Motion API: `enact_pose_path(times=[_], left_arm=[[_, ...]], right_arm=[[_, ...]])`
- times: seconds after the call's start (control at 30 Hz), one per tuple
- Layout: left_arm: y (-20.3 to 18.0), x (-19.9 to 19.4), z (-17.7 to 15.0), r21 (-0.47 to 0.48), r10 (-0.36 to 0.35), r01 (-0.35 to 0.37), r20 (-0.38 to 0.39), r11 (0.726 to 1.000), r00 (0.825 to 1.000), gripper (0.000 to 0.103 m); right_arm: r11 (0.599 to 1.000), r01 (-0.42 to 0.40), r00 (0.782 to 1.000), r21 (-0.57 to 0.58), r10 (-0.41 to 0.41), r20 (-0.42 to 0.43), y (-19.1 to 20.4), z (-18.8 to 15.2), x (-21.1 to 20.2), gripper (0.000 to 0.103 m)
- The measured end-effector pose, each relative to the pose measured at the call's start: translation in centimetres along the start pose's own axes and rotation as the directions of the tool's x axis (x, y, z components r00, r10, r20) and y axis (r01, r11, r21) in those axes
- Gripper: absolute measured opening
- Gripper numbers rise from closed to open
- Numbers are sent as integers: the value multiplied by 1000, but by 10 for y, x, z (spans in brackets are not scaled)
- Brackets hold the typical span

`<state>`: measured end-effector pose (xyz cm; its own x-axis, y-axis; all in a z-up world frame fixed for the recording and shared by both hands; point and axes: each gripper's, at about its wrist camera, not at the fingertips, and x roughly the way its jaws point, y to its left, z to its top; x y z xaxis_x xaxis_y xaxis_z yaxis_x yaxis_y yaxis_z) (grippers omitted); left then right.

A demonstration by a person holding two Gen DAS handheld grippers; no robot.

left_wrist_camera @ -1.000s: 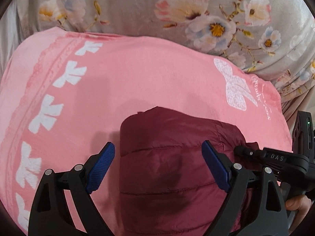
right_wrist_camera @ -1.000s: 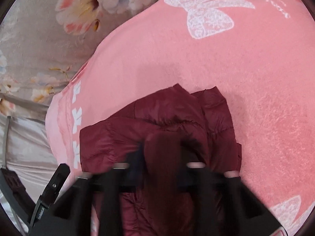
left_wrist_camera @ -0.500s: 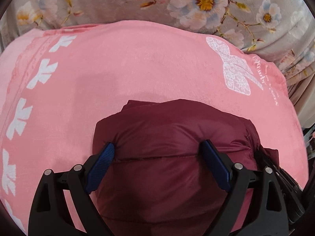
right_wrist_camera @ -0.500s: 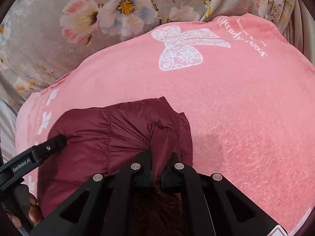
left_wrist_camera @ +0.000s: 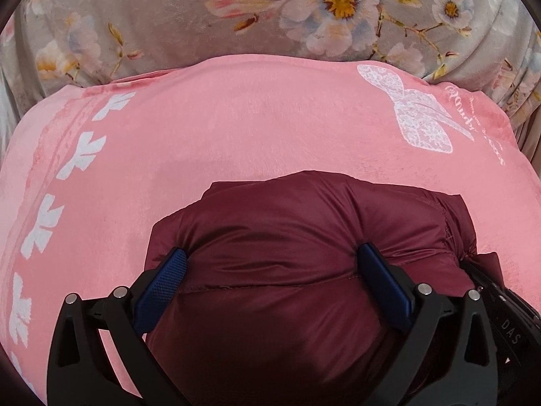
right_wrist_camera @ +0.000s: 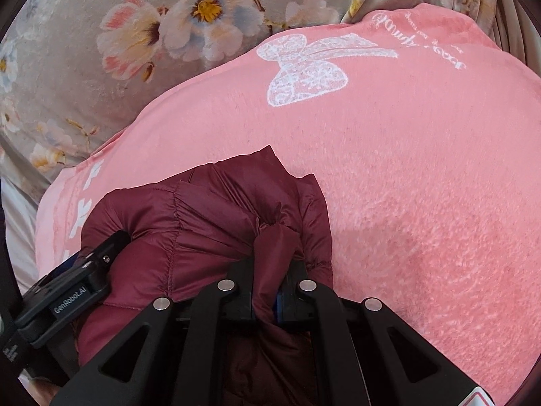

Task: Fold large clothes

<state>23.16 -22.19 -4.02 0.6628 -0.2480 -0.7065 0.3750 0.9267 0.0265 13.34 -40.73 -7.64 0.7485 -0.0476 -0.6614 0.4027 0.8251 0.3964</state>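
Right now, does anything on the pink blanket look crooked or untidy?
Yes. The maroon puffer jacket is bunched, not flat: the right tongs pinch a gathered fold, so its right edge puckers. The pink blanket lies smooth.

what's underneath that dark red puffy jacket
The maroon jacket lies on a pink blanket with white bows, spread over grey floral bedding. The blanket directly beneath it is covered, so anything there stays unseen.

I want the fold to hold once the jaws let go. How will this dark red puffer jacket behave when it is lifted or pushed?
The jacket bulges in quilted puffs, so it is probably light and springs back open. Its shiny shell may slide on the pink blanket. Where the right gripper pinches it, it bunches, so it is likely floppy.
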Motion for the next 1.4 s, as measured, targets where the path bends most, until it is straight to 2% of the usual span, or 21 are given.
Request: enact_pose_path(times=[0.27, 0.9, 1.23, 1.27, 1.33, 1.37, 1.4], left_arm=[[-4, 3, -2, 15, 16, -16, 26, 1000, 1000, 98], [-12, 15, 3, 55, 0, -2, 37, 998, 999, 98], [-14, 19, 8, 70, -11, 10, 22, 998, 1000, 98], [-13, 17, 8, 74, -17, 16, 15, 997, 1000, 98], [-9, 6, 7, 80, -21, 22, -8, 997, 1000, 98], [-4, -5, 4, 70, -32, 33, -18, 997, 999, 98], [1, -17, 1, 55, -47, 48, -29, 997, 998, 98]], right_arm=[[999, -32, 999, 27, 32, 6, -6, -1, 1, 2], [997, -25, 999, 67, 23, 30, -9, -5, 0, 3], [982, -113, 994, 152, 113, 3, -28, 0, -1, 2], [984, -91, 996, 152, 92, 2, -30, 1, -12, 3], [995, 17, 998, 101, -22, 52, -27, 0, -43, 21], [995, 77, 993, 66, -83, 89, -25, -2, -58, 26], [991, 134, 983, 15, -134, 125, -21, -5, -76, 26]])
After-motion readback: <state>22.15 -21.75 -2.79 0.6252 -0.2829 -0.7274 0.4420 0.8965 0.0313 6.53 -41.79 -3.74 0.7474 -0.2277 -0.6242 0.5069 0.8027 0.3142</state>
